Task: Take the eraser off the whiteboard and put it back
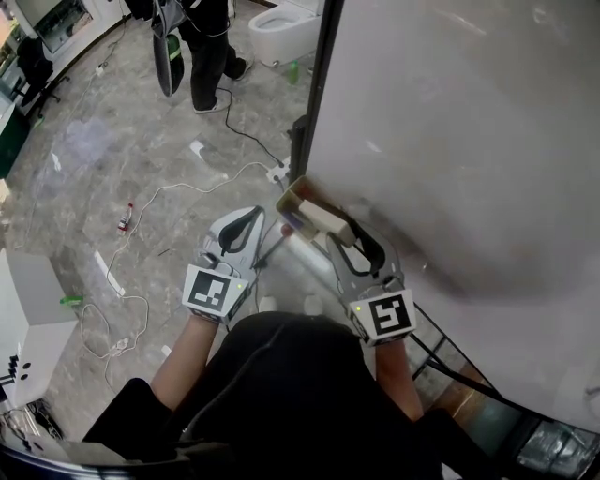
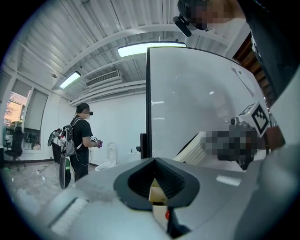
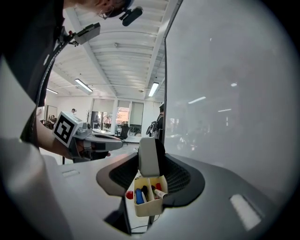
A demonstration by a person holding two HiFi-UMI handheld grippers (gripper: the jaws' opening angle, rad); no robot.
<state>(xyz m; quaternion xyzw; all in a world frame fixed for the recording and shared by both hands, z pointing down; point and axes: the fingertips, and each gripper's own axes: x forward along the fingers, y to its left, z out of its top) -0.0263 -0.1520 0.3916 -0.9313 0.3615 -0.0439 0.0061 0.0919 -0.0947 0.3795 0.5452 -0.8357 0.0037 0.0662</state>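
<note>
The whiteboard stands upright at the right, its dark frame edge running down the middle of the left gripper view. My right gripper is shut on the cream eraser, which it holds just off the board's left part. In the right gripper view the eraser stands upright between the jaws of the right gripper. Below it is a cream holder with red, blue and black markers. My left gripper stands open to the left of it and holds nothing. Part of the cream holder shows through the left gripper's gap.
A person in black with a backpack stands far back on the marble floor, next to a white toilet. White and black cables trail across the floor at left. A white cabinet sits at the left edge.
</note>
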